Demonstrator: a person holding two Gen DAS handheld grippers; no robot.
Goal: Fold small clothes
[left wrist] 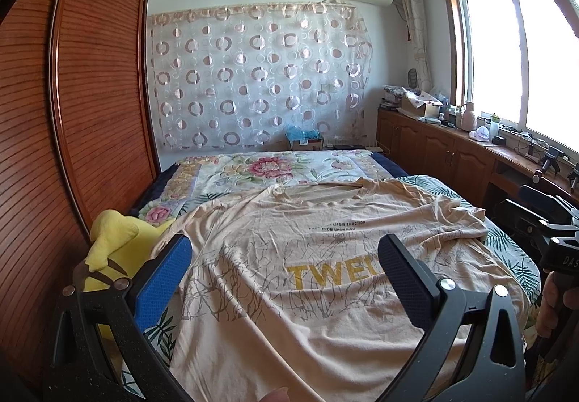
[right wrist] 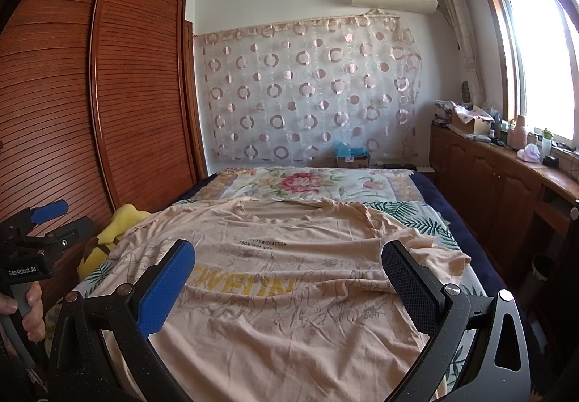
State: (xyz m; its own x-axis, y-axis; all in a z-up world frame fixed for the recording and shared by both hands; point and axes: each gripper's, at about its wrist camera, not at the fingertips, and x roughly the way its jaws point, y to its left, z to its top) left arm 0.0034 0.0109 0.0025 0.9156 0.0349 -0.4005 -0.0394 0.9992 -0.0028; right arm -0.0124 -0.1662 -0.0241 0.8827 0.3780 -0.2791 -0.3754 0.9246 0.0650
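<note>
A beige T-shirt with yellow letters and a grey branch print lies spread out, front up, on the bed; it also shows in the right wrist view, collar toward the far end. My left gripper is open and empty, hovering above the shirt's lower part. My right gripper is open and empty, above the shirt's lower part further right. Each gripper also appears in the other's view: the right one at the right edge, the left one at the left edge.
A yellow plush toy lies at the bed's left edge beside the wooden wardrobe. A floral quilt covers the far end of the bed. A cluttered wooden cabinet runs under the window on the right.
</note>
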